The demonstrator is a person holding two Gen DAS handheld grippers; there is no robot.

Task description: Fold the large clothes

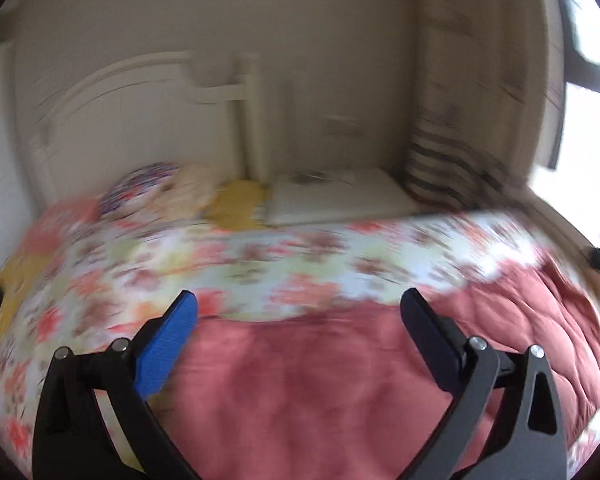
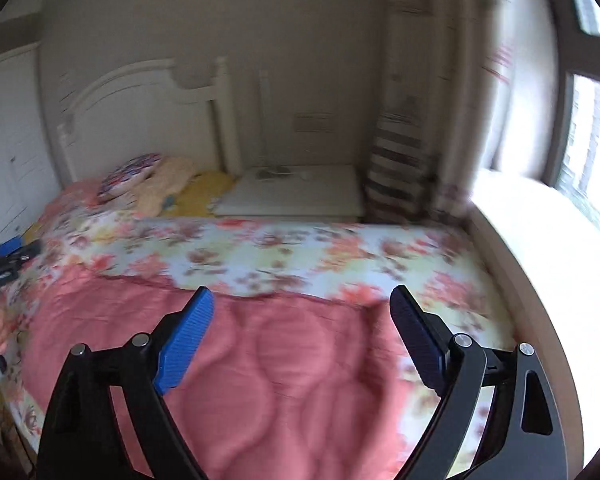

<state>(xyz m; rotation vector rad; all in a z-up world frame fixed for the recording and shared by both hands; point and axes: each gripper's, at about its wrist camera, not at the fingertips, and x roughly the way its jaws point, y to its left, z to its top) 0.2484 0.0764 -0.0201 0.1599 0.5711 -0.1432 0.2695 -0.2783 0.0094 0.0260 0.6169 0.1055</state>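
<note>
A large quilt lies spread on the bed, with a pink-red quilted side (image 1: 320, 380) (image 2: 280, 380) near me and a floral side (image 1: 260, 264) (image 2: 300, 256) beyond it. My left gripper (image 1: 300, 308) is open and empty above the pink part. My right gripper (image 2: 302, 304) is open and empty above the pink part, near the fold line. The left gripper also shows at the left edge of the right wrist view (image 2: 8, 256). Both views are blurred.
A white headboard (image 2: 140, 112) and pillows (image 2: 140, 178) are at the far end. A white bedside table (image 2: 296, 196) and a striped curtain (image 2: 400, 168) stand behind. A window sill (image 2: 548, 240) runs along the right.
</note>
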